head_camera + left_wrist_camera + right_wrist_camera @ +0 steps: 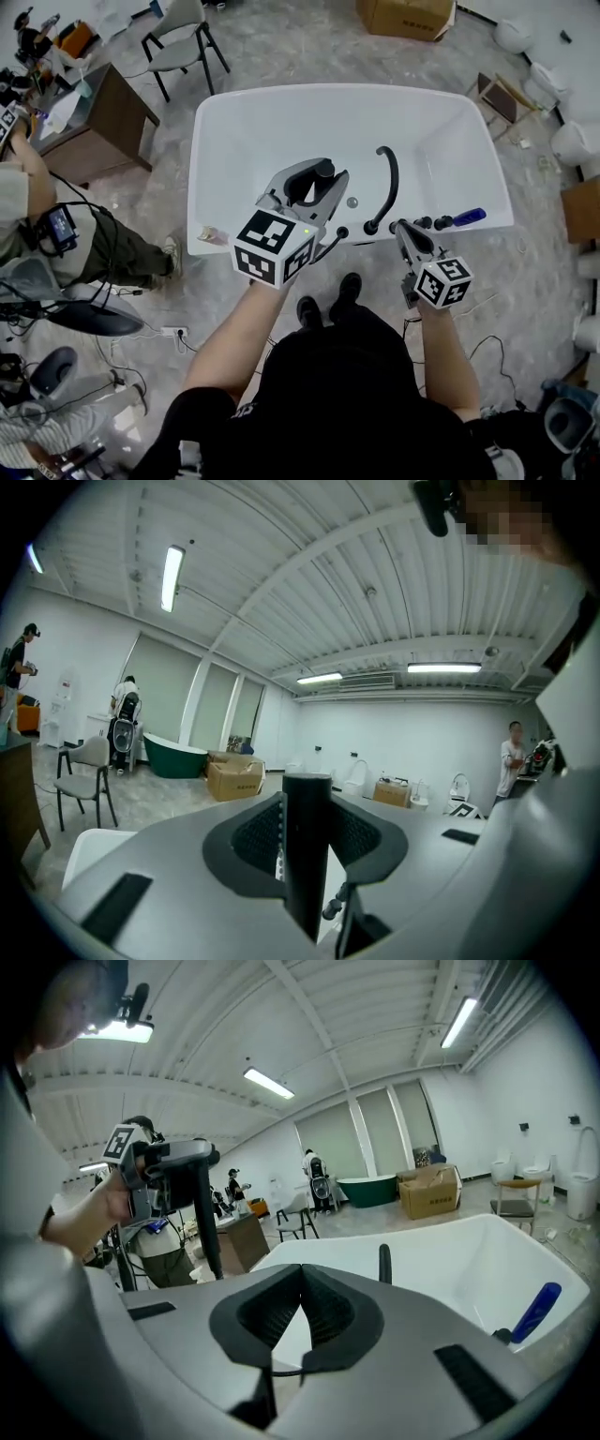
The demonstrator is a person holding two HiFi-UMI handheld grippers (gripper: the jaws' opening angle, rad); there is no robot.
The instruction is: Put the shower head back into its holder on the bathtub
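In the head view, my left gripper (pixel 317 180) is raised over the near rim of the white bathtub (pixel 281 112). It is shut on the handle of the black shower head (pixel 323 171), and the hose hangs down to a black fitting (pixel 342 232) on the rim. The left gripper view shows the upright black handle (pixel 307 855) clamped between the jaws. My right gripper (pixel 403 230) is shut and holds nothing, above the rim beside the curved black spout (pixel 386 187) and black knobs (pixel 422 223). The right gripper view shows its jaws (pixel 300 1274) closed, with the held shower head (pixel 180 1159) at left.
A blue-handled lever (pixel 469 217) sticks out at the rim's right end. A chair (pixel 183 37) and a cardboard box (pixel 408 17) stand beyond the tub, a wooden desk (pixel 94 122) and a person (pixel 28 216) at left, white toilets (pixel 572 141) at right. Cables lie on the floor.
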